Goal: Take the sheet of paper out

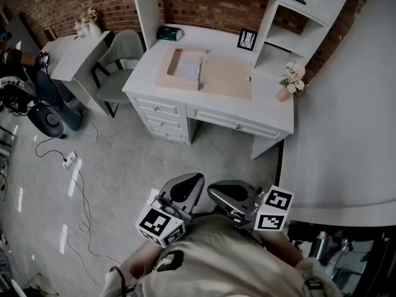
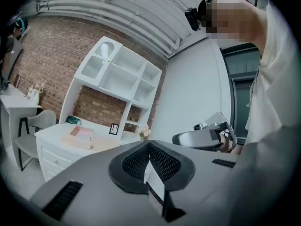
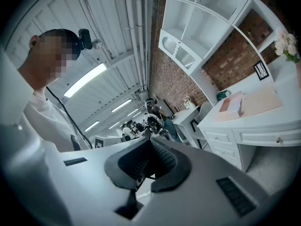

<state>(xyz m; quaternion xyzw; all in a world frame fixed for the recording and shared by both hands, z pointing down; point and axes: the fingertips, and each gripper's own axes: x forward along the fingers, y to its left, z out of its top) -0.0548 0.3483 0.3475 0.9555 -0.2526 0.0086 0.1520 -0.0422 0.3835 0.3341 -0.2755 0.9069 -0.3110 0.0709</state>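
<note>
Left claw (image 1: 185,187) and right claw (image 1: 232,193) held level at chest, jaws together.

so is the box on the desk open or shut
Open: the box has its lid flat beside it, white sheet showing inside.

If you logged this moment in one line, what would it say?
phase: not started | left gripper: shut, empty | right gripper: shut, empty | paper: in open box on desk

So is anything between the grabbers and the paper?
Nothing visible. The left gripper and right gripper hang back from the desk; only floor lies between. The paper lies uncovered in its open box.
</note>
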